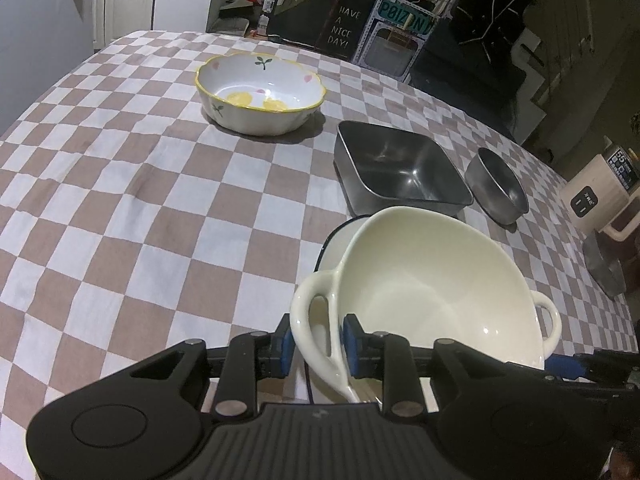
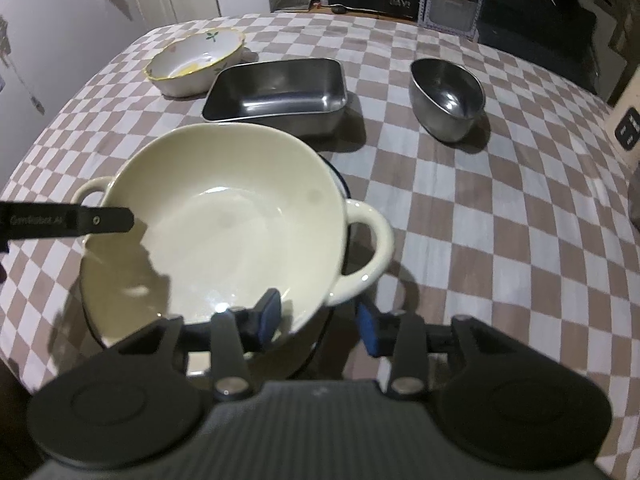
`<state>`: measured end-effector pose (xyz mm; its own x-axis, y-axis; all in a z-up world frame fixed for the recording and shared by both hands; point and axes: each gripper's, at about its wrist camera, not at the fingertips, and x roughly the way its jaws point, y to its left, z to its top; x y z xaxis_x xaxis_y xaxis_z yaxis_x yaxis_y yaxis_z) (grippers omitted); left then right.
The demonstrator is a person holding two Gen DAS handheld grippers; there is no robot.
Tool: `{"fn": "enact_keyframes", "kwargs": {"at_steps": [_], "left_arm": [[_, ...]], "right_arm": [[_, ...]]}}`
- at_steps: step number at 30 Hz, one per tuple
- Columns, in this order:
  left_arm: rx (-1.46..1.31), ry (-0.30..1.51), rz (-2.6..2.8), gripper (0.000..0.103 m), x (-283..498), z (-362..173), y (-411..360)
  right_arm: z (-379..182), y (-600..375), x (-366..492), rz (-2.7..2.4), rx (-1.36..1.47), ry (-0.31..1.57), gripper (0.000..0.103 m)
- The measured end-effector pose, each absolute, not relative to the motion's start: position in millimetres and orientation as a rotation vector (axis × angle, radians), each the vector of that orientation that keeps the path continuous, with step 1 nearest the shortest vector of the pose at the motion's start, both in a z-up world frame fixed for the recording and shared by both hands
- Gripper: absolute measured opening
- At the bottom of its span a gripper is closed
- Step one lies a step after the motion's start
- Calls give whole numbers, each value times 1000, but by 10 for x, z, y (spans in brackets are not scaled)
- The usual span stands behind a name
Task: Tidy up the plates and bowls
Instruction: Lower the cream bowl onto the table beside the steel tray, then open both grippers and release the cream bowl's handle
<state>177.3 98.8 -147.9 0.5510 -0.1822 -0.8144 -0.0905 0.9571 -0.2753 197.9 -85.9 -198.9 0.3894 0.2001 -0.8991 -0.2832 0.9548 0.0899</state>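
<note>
Nearest in both wrist views, a cream two-handled bowl [image 1: 432,280] is seen tilted, seated in a white dish with a dark rim [image 1: 340,244] on the checked cloth of the bench [image 1: 140,200]. The left tongs [image 1: 316,344] are set astride the bowl's left handle [image 1: 310,320]; a blue pad [image 1: 286,344] is seen on each side, with slight gaps showing, so no firm clamp is noted. The right tongs [image 2: 320,316] are found partly open across the bowl's near rim beside the right handle [image 2: 368,248], one pad [image 2: 270,312] inside the bowl and one outside, neither pressed against the wall. Just beyond the bowl, a square steel tray [image 1: 400,168] is recorded, empty and upright. To its right, apart from it, a small round steel bowl [image 1: 498,186] is noted. Farther back and to the left, a white floral bowl with a yellow scalloped rim [image 1: 260,92] is seen standing alone. Past the bench edge, a dark sign [image 1: 344,28] lettered "HAVE A NICE DAY!" is visible.
</note>
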Motion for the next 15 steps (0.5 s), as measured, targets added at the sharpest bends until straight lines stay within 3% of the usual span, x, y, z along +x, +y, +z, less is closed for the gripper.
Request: {"fn": "enact_keyframes", "kwargs": {"at_steps": [3,12,15], "left_arm": [[-298,998,-26,46,1770,-1494,1014],[-277,1047,-16,61,1777,-1541,1003],[-266,1057,-31,72,1772,-1547,972]], "right_arm": [[-2049,-938,2043,303,8,1175,52],[-2070,-1015,2070,271,67,1190,59],[-2081,-1026,2071,257,79,1191,63]]}}
